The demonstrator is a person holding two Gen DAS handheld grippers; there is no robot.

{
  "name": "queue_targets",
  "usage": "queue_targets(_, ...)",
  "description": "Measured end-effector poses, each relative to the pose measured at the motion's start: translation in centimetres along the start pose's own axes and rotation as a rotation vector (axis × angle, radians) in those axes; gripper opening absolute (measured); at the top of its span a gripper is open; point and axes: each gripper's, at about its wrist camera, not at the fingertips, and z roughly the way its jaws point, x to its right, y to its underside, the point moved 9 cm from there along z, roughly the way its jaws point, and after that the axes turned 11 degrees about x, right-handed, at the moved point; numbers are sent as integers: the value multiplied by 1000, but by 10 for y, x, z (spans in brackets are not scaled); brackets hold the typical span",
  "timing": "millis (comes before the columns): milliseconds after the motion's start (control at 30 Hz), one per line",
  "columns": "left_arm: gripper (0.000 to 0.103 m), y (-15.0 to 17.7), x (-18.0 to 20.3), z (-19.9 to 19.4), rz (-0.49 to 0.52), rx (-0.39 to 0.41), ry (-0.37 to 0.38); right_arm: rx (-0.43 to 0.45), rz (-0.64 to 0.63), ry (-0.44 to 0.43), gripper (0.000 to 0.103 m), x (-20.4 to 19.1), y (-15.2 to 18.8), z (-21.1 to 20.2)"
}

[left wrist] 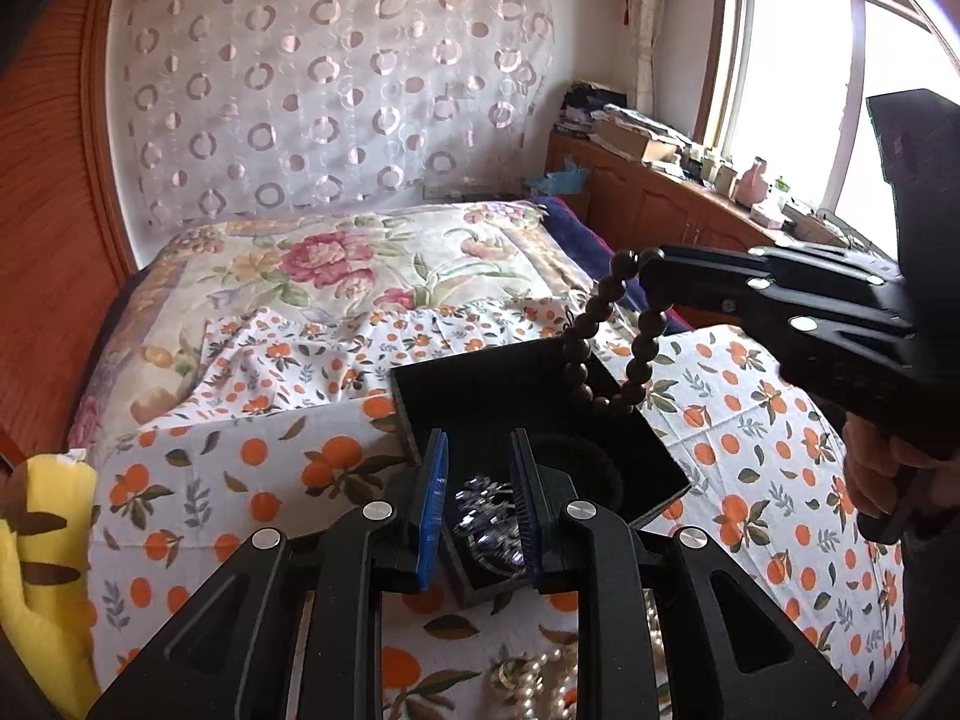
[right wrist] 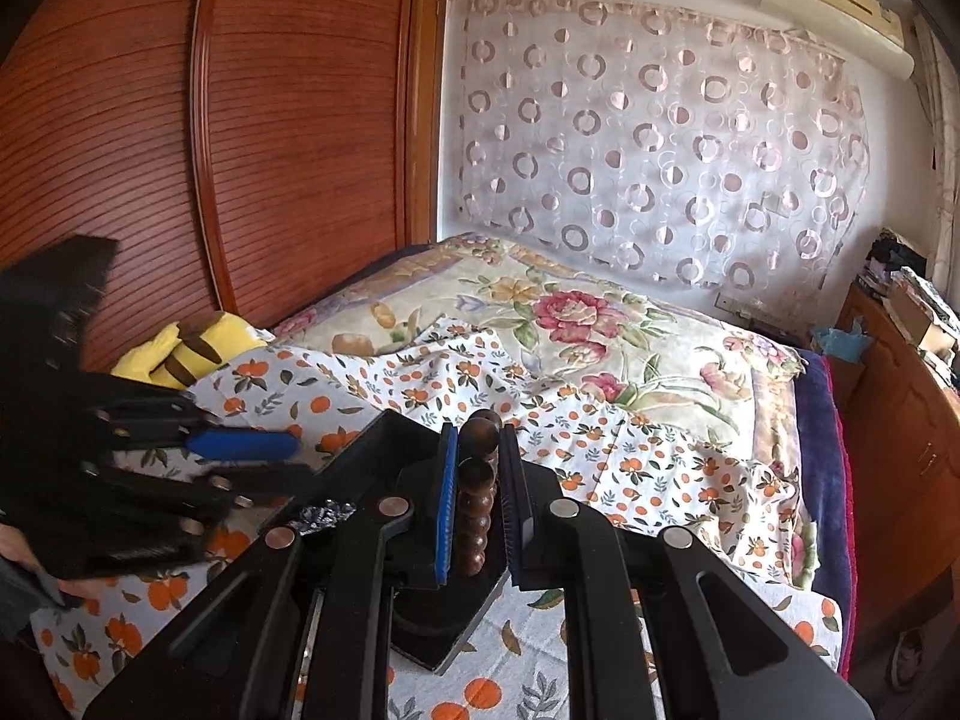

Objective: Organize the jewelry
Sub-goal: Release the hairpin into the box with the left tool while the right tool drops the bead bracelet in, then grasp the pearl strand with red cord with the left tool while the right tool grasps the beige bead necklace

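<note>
Closest to you, your left claw (left wrist: 477,504) stands with its pads apart around a sparkly silver piece (left wrist: 487,516) that lies in the near corner of the black jewelry box (left wrist: 654,450); whether the pads touch it you cannot tell. Judge that piece light, hard and snaggy, likely delicate at its stones, so take it by its body, not by a loose end. Below the box, a pearl strand (left wrist: 543,690) lies loose on the orange-print sheet (left wrist: 198,480); expect it to be limp and slippery, best pinched across a few pearls. Your right claw (right wrist: 480,501) is clamped on the dark wooden bead bracelet (left wrist: 606,348), gripping it near the top of the loop, and the rest hangs down into the box, its lowest beads apparently resting inside. Those beads look hard and smooth while the string lets the loop sag and swing, so lower it slowly to coil it. Farther off lie the floral bedspread (left wrist: 336,264), a yellow plush toy (left wrist: 42,570) at the left edge, then the circle-patterned curtain (left wrist: 312,78) and the wooden cabinet (left wrist: 666,204) by the window. No brand, label or writing can be read anywhere.
</note>
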Motion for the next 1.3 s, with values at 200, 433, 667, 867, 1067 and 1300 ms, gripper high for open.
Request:
queue_targets(200,20,6,-16,-18,-13,9,-32,-26,-5,18,15,2,11,13)
queue_targets(433,20,20,-26,-30,-33,1,-37,-29,-9,22,15,3,13,13)
queue_targets(667,20,31,-22,-38,-37,-9,-27,-53,8,18,16,1,24,10)
queue_targets(867,21,49,-18,-49,-49,-22,-26,-49,19,22,20,-7,31,-10)
queue_targets(1067,21,67,-9,-65,-52,-32,-20,-66,37,37,20,-11,57,-42)
queue_targets(1300,21,82,1,-84,-35,-33,-14,-80,64,58,20,-18,81,-73)
